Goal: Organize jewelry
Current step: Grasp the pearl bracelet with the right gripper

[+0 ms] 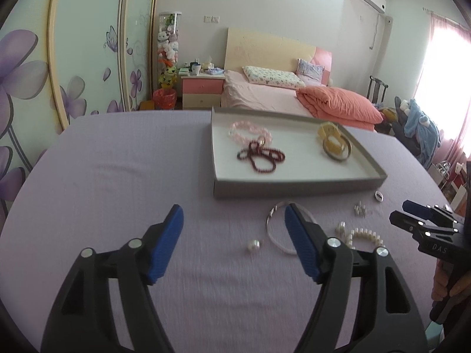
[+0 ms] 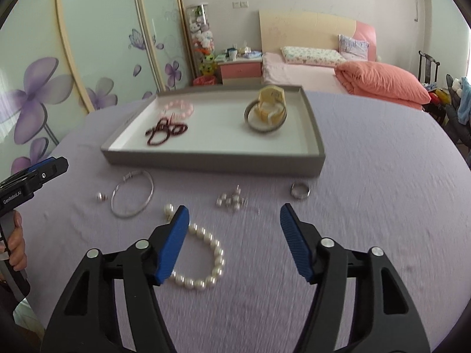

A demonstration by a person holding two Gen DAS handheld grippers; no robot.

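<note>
A grey tray (image 1: 294, 186) (image 2: 212, 163) on the purple tablecloth holds a pink bead bracelet (image 1: 250, 131) (image 2: 179, 108), a dark red bead string (image 1: 262, 156) (image 2: 166, 131) and a yellow bangle with a metal ring (image 1: 334, 144) (image 2: 266, 113). In front of it lie a silver bangle (image 1: 272, 226) (image 2: 132, 195), a pearl bracelet (image 1: 363, 235) (image 2: 206, 260), a loose pearl (image 1: 253, 244) (image 2: 100, 197), small earrings (image 1: 360, 209) (image 2: 232, 201) and a ring (image 1: 379, 196) (image 2: 300, 190). My left gripper (image 1: 234, 222) is open and empty above the cloth. My right gripper (image 2: 234, 220) is open and empty above the pearl bracelet.
The round table (image 1: 117, 176) has its far edge behind the tray. A bed (image 1: 279, 94), a nightstand (image 1: 201, 89) and a wardrobe with flower doors (image 1: 44, 73) stand beyond. A chair with clothes (image 1: 418, 123) is at the right.
</note>
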